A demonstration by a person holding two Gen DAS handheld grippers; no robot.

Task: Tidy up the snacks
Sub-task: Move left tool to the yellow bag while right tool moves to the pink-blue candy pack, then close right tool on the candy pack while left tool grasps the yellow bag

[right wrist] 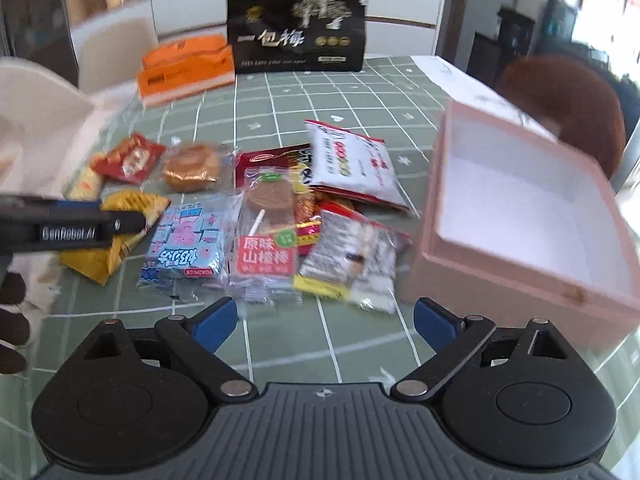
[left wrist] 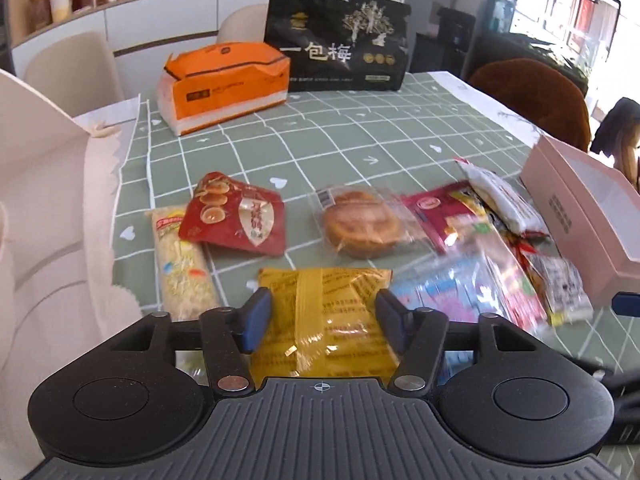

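Observation:
Several snack packets lie on a green checked tablecloth. My left gripper (left wrist: pixel 323 312) is open, its blue pads on either side of a yellow packet (left wrist: pixel 326 320), low over it; it also shows from the side in the right wrist view (right wrist: pixel 120 220). A red packet (left wrist: pixel 236 216), a wrapped round cake (left wrist: pixel 360 224) and a long pale packet (left wrist: pixel 182 264) lie beyond. My right gripper (right wrist: pixel 324 320) is open and empty, just short of a blue packet (right wrist: pixel 184 252), a hawthorn lollipop packet (right wrist: pixel 268 236) and a black-and-white packet (right wrist: pixel 352 260). An open pink box (right wrist: pixel 520 216) stands to the right, empty.
An orange tissue pack (left wrist: pixel 224 84) and a large black bag (left wrist: pixel 340 40) stand at the table's far side. A white and red packet (right wrist: pixel 352 164) lies at the back of the pile. A white container wall (left wrist: pixel 40 200) is at the left. Chairs surround the table.

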